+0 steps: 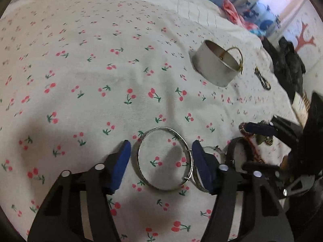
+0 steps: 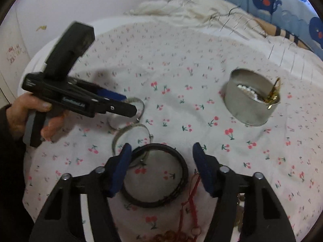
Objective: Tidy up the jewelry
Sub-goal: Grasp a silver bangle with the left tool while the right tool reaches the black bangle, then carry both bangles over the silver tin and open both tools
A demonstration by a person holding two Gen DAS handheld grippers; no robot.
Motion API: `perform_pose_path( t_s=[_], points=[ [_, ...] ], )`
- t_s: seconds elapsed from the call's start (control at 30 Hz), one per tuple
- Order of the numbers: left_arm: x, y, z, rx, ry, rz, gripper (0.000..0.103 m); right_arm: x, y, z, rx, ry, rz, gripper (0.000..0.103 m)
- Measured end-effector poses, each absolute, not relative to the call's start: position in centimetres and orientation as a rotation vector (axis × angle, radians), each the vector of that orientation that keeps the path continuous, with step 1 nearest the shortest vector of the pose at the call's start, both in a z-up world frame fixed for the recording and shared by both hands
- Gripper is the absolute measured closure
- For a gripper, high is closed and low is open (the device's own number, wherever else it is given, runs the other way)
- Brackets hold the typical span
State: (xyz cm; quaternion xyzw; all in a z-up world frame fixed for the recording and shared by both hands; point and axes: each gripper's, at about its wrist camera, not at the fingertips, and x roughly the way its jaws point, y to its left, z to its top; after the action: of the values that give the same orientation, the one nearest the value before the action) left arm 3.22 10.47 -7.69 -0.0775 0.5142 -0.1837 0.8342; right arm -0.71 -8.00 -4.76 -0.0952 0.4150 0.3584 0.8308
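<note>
Both claws gape: left claw (image 1: 161,157) around a silver bangle (image 1: 165,159), right claw (image 2: 160,161) around a black bangle (image 2: 156,174); lettering unreadable.

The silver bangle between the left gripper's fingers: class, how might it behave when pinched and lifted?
The silver bangle looks like a thin, rigid metal hoop, so it probably keeps its shape. Its smooth band may slip or swivel in the open left gripper. Lying flat on the soft cherry-print sheet, it seems unlikely to roll.
</note>
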Motion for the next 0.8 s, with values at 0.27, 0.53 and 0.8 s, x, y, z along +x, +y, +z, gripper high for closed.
perform_pose_path(
  t_s=[0.27,0.53,0.8],
  points=[
    [3.2,10.9,-8.3,-0.094,1.117,-0.361,0.091,0.1,-8.9,-6.0,-0.196,0.956,0.757,0.089],
    [1.6,10.7,-5.7,-0.079,1.032,-0.382,0.099,-0.5,-9.7,-3.0,-0.125,0.872,0.77,0.093],
    [3.5,8.5,0.8,-0.151,0.856,-0.461,0.099,1.5,-12.5,2.5,-0.128,0.721,0.587,0.093]
  ],
)
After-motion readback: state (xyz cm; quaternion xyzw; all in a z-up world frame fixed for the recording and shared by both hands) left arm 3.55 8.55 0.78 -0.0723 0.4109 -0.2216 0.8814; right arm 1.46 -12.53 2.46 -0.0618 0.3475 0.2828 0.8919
